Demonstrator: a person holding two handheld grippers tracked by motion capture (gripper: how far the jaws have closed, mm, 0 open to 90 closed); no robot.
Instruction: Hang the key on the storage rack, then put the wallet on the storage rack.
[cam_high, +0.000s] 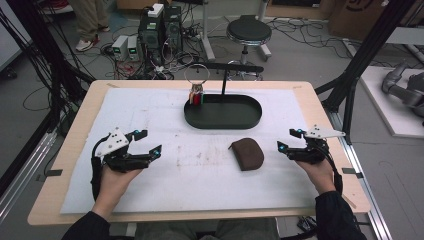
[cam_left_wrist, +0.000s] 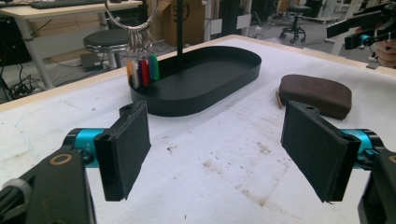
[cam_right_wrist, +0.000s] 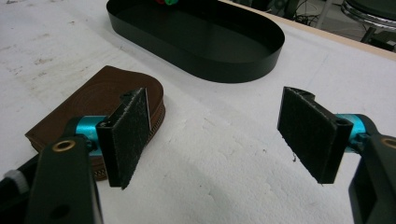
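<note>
A black oval tray (cam_high: 223, 112) lies at the far middle of the white mat, with a thin post rising from it. A metal key ring (cam_high: 196, 75) hangs there, its coloured keys (cam_left_wrist: 142, 71) dangling at the tray's left end. A brown zip pouch (cam_high: 247, 153) lies flat in front of the tray, right of centre. My left gripper (cam_high: 146, 143) rests low at the mat's left, open, with nothing between its pads (cam_left_wrist: 126, 149). My right gripper (cam_high: 289, 140) sits open at the right, the pouch (cam_right_wrist: 100, 100) just beside and behind its left pad.
The white mat (cam_high: 165, 170) covers most of the wooden table (cam_high: 80, 120). Behind the table stand a black stool (cam_high: 248, 32), computer boxes (cam_high: 160, 27) and tangled cables. A black frame post (cam_high: 367, 55) slants at the right. A person's legs show at the far left.
</note>
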